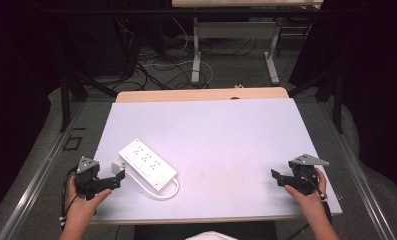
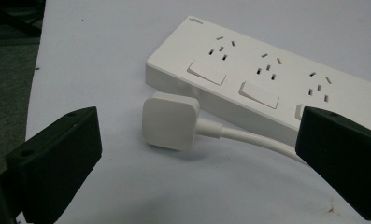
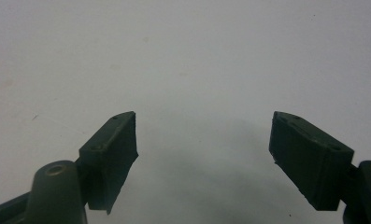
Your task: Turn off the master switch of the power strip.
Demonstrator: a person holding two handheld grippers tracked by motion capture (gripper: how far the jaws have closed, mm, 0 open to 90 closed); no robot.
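A white power strip (image 1: pixel 147 164) (image 2: pixel 276 79) with several sockets and rocker switches lies at the table's near left. Its white cable (image 1: pixel 158 192) (image 2: pixel 253 138) loops round to a white square plug (image 1: pixel 117 166) (image 2: pixel 170 120) resting on the table beside the strip. My left gripper (image 1: pixel 117 178) (image 2: pixel 197 154) is open, low over the table, its jaws wide apart with the plug just ahead between them, untouched. At the near right, my right gripper (image 1: pixel 279 178) (image 3: pixel 203 149) is open over bare table, nothing between its jaws.
The white table top (image 1: pixel 221 145) is bare across its middle and right. Its near edge runs just below both hands. Beyond the far edge are table legs and cables on the floor (image 1: pixel 166 65).
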